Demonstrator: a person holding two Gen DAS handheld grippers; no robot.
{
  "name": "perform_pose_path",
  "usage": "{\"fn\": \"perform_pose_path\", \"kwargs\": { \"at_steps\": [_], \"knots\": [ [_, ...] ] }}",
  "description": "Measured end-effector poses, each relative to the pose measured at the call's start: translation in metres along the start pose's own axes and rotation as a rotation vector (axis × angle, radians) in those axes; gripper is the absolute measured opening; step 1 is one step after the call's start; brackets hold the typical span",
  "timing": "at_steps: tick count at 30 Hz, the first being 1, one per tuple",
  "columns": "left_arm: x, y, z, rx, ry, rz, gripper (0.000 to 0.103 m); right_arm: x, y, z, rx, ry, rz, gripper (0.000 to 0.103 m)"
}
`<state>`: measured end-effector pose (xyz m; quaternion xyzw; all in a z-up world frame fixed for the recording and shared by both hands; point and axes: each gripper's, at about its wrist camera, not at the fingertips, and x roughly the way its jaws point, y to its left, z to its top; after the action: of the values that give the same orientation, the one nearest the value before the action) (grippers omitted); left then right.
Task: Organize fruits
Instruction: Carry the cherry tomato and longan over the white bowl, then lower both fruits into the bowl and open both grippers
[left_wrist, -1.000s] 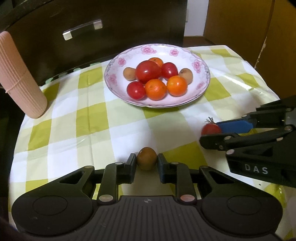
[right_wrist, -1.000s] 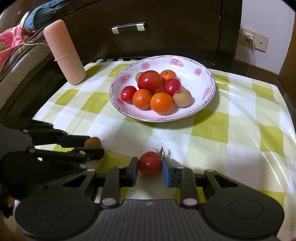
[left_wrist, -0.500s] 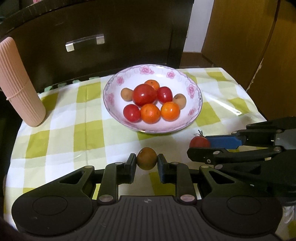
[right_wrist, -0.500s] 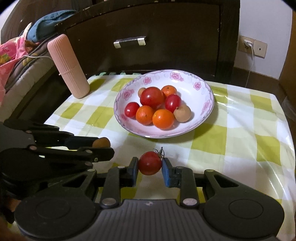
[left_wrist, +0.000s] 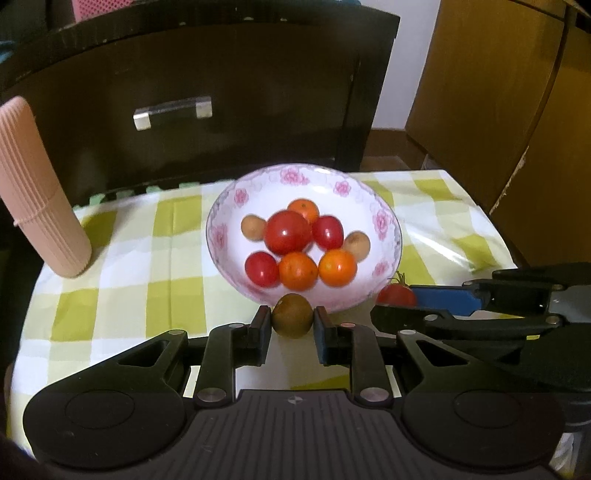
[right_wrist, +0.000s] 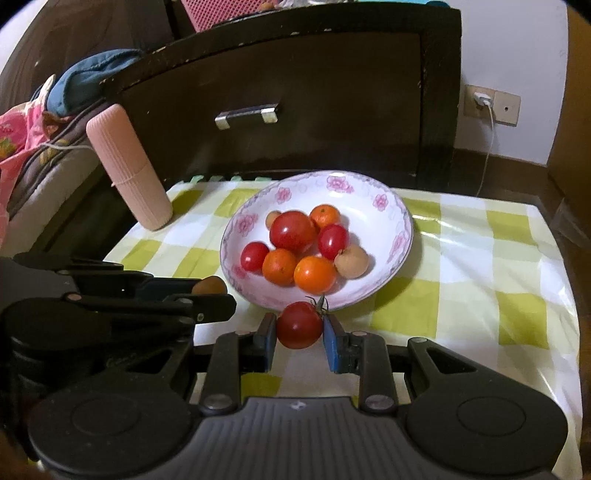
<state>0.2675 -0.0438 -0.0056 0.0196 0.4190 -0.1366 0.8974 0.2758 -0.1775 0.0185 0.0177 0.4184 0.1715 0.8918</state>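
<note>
A white flowered bowl (left_wrist: 365, 206) (right_wrist: 369, 199) sits mid-table and holds several tomatoes, oranges and brown fruits. My left gripper (left_wrist: 291, 320) is shut on a small brown fruit (left_wrist: 292, 315) and holds it above the table, just before the bowl's near rim. My right gripper (right_wrist: 300, 326) is shut on a red tomato (right_wrist: 299, 325) with a green stem, also just before the near rim. The tomato also shows in the left wrist view (left_wrist: 397, 295), and the brown fruit in the right wrist view (right_wrist: 209, 285).
A pink ribbed cylinder (left_wrist: 37, 192) (right_wrist: 129, 173) stands at the table's back left. A dark drawer cabinet (left_wrist: 207, 92) rises behind the yellow-checked tablecloth (right_wrist: 480, 266). A wooden door (left_wrist: 498, 92) is to the right. Bedding lies off the left edge (right_wrist: 33, 147).
Both grippers have risen off the table with their fruits and pulled back and up; the bowl now appears farther away, with each fruit level with its near rim.
</note>
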Motion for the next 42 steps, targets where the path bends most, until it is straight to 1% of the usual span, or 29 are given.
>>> {"fn": "perform_pose_path", "kwargs": {
  "at_steps": [13,20,42],
  "knots": [
    [0.017,0.004,0.026,-0.036,-0.035,0.013,0.030,0.014,-0.014,0.022,0.051,-0.049,-0.017,0.027],
    [0.030,0.006,0.037,-0.030,-0.045,0.018,0.030,0.025,-0.022,0.031,0.060,-0.066,-0.033,0.027],
    [0.049,0.018,0.039,-0.075,-0.030,0.050,0.030,0.051,-0.026,0.035,0.053,-0.084,-0.034,0.028]
  ]
}}
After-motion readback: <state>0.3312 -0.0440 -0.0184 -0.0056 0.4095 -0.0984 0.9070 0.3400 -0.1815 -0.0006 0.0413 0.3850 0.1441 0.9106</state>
